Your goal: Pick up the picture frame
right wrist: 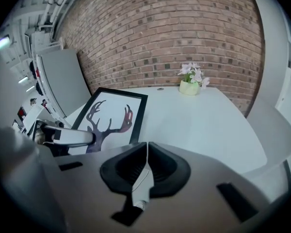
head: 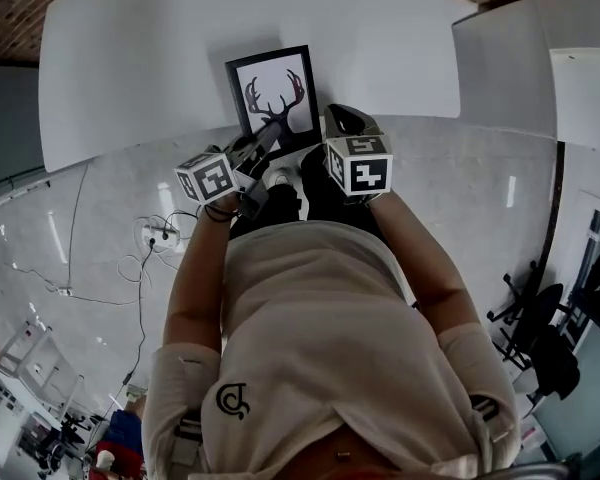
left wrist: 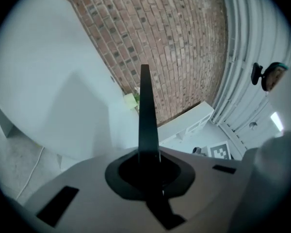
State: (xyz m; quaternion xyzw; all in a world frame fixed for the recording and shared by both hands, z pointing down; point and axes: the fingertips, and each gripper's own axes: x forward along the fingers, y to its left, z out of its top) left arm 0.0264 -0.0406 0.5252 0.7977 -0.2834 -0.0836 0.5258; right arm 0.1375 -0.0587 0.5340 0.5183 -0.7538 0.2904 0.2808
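The picture frame (head: pixel 271 92), black-edged with an antler print, is over the near edge of the white table (head: pixel 120 68). My left gripper (head: pixel 264 140) is shut on its near lower edge. In the left gripper view the frame (left wrist: pixel 145 110) rises edge-on as a thin dark blade out of the closed jaws of the left gripper (left wrist: pixel 148 155). My right gripper (head: pixel 344 120) hovers just right of the frame, apart from it. Its jaws meet with nothing between them at the right gripper (right wrist: pixel 146 148). That view shows the frame (right wrist: pixel 117 114) and the left gripper (right wrist: pixel 64 137) on its near side.
A small pot of pale flowers (right wrist: pixel 191 80) stands at the table's far side by the brick wall (right wrist: pixel 174 33). A second white table (head: pixel 502 60) stands to the right. Cables (head: pixel 148 240) lie on the floor at left, office chairs (head: pixel 538 336) at right.
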